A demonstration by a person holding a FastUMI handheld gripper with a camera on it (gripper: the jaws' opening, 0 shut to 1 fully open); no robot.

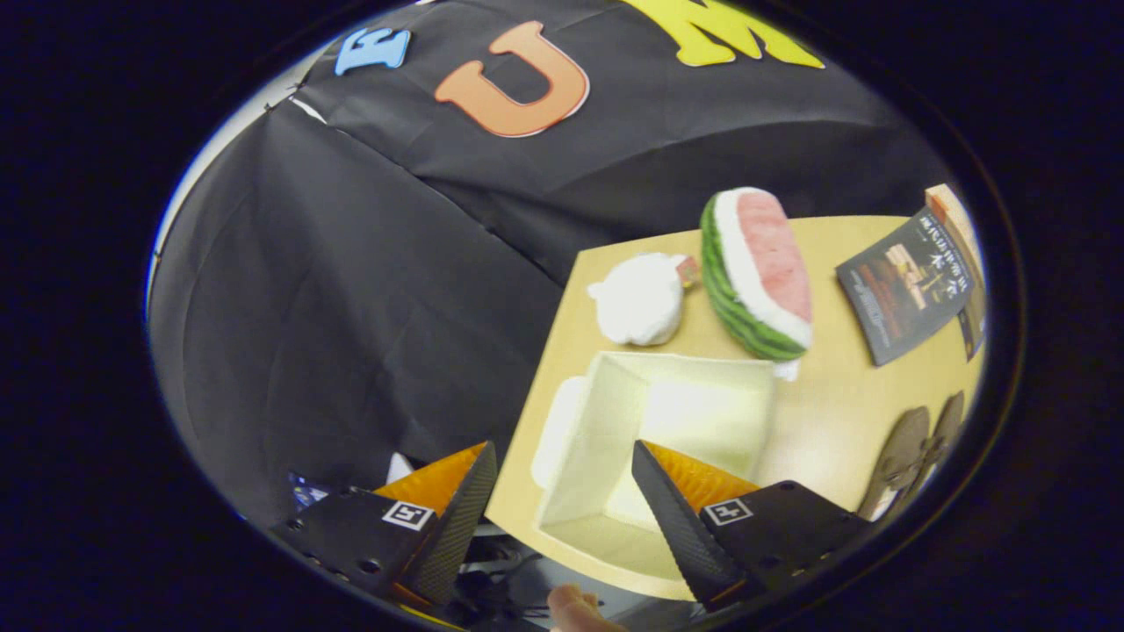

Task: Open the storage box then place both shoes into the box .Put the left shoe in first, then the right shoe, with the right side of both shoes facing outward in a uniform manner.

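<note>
A pale, translucent storage box [580, 491] stands open on the wooden table [834, 412], its inside bare and its lid [555, 430] lying folded back on the side toward the table edge. My gripper [566, 456] hovers above it, open, with nothing between the fingers; one fingertip [654, 478] hangs over the box, the other [474, 483] is out past the table edge. A pair of brown shoes [913, 456] lies side by side on the table, off beyond the finger over the box.
Beyond the box sit a white plush toy [641, 298] and a watermelon-slice plush [760, 272]. A dark booklet [909, 285] lies farther along the table. A person's fingers [575, 607] show below the table edge. The table edge drops off beside the box.
</note>
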